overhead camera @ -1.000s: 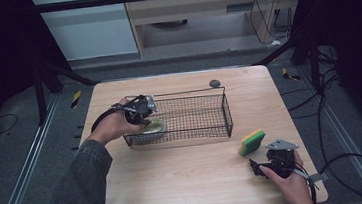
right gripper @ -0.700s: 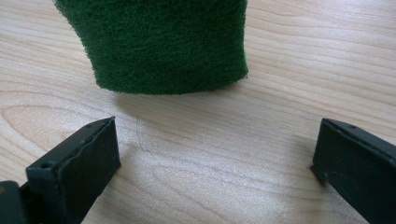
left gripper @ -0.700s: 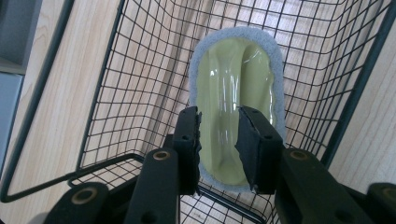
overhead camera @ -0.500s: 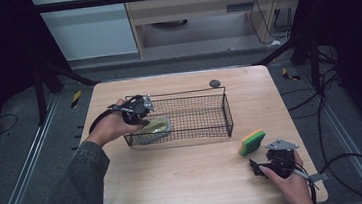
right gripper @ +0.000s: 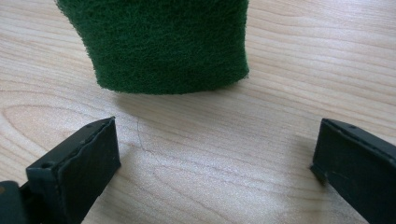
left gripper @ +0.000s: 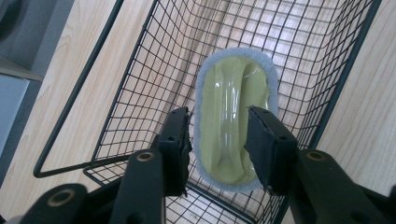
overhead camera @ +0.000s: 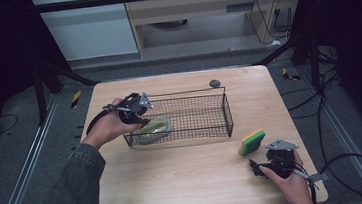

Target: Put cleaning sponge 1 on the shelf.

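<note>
A black wire basket (overhead camera: 228,112) stands in the middle of the table. At its left end lies a yellow-green scrubber (overhead camera: 154,127) with a grey-blue pad around it. My left gripper (overhead camera: 142,114) hovers over that end, open. In the left gripper view the scrubber (left gripper: 233,112) lies below and between the parted jaws of that gripper (left gripper: 219,119), on the floor of the basket (left gripper: 116,93). A green and yellow sponge (overhead camera: 252,143) rests at the front right. My right gripper (overhead camera: 261,158) sits just short of it, open wide (right gripper: 219,144), with the sponge's green side (right gripper: 163,42) ahead.
A small dark round object (overhead camera: 214,83) lies on the table behind the basket. The wooden table (overhead camera: 186,182) has bare room in front of the basket. Black frame legs and cables surround the table on the floor.
The left gripper has shifted very slightly over the basket's left end, and the scrubber stays where it lay. The right gripper and the sponge have not moved.
</note>
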Tool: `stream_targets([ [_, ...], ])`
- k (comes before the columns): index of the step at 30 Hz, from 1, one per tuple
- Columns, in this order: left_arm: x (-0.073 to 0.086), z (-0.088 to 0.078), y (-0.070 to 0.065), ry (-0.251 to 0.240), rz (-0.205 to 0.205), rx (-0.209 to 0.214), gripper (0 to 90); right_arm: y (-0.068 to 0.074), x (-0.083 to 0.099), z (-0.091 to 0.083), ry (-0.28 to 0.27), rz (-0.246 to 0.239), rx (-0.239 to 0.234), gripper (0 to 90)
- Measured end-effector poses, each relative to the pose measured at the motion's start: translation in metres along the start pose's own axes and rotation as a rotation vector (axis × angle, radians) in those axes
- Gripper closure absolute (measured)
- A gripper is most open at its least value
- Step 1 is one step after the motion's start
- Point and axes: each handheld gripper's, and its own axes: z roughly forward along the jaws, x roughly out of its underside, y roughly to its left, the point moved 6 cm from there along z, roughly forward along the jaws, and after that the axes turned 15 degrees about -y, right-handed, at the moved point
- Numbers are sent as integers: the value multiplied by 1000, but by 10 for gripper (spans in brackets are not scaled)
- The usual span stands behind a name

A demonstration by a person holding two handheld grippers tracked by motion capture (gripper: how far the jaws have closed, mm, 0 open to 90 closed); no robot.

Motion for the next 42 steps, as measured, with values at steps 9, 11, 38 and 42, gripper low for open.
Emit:
stream_targets([
  [9,0,-8,-13,-68,-105,-32,183,5,-8,-8,-22,-5,-38,72],
  [11,2,-10,-18,-85,-130,-28,121,8,-14,-14,-38,-20,-48,76],
  [38,47,-50,-51,-218,-316,-143,57,19,-48,-30,-27,-11,-154,59],
  [42,58,-57,-56,-216,-328,-158,57,18,-56,-31,-26,-13,-151,58],
])
